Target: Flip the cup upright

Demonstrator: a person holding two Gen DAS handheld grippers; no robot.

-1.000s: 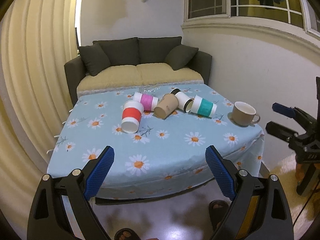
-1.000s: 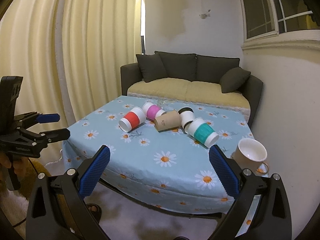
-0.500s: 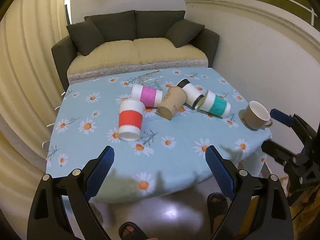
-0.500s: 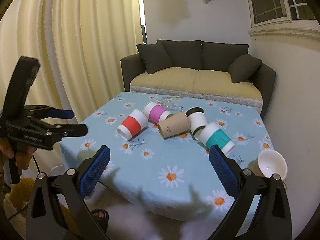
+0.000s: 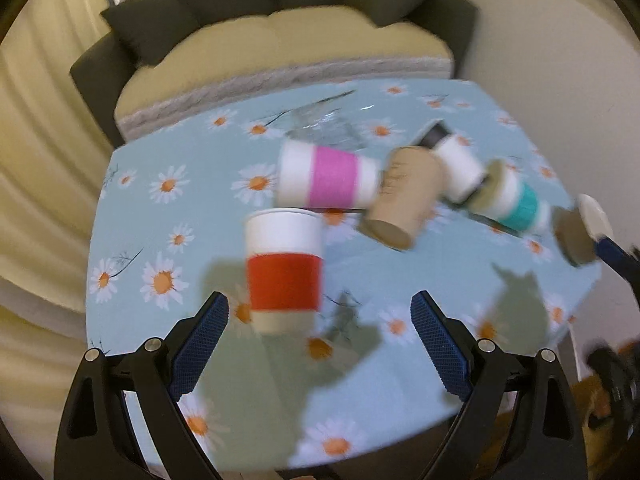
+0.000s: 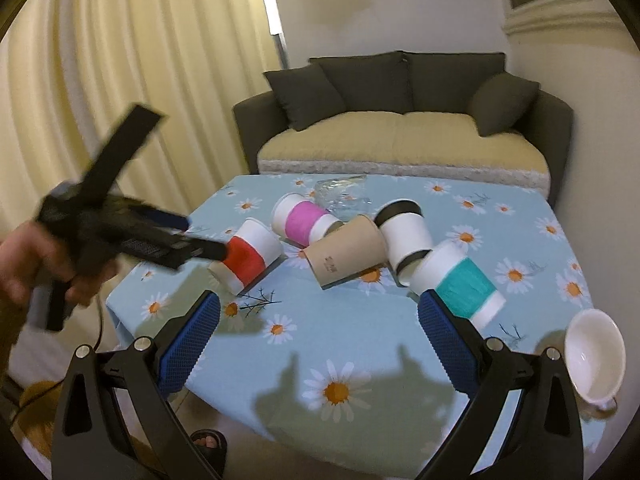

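Several paper cups lie on their sides on the daisy-print table (image 5: 160, 208) (image 6: 360, 332): red-sleeved (image 5: 283, 276) (image 6: 248, 258), pink-sleeved (image 5: 328, 178) (image 6: 304, 220), plain brown (image 5: 404, 200) (image 6: 348, 250), white with black bands (image 5: 456, 164) (image 6: 406, 232), teal-sleeved (image 5: 516, 202) (image 6: 460, 284). My left gripper (image 5: 320, 344) is open, just short of the red cup; it also shows in the right wrist view (image 6: 192, 236), its tips beside that cup. My right gripper (image 6: 320, 340) is open over the table's front, its tip showing in the left wrist view (image 5: 616, 258).
A beige mug (image 5: 580, 228) (image 6: 594, 360) sits at the table's right edge. A clear glass (image 5: 324, 128) (image 6: 340, 192) lies behind the cups. A dark sofa (image 6: 404, 120) stands beyond the table, curtains (image 6: 120, 80) to the left.
Both grippers have moved forward and down over the table. The left one has closed in on the red-sleeved cup. The cups have not moved.
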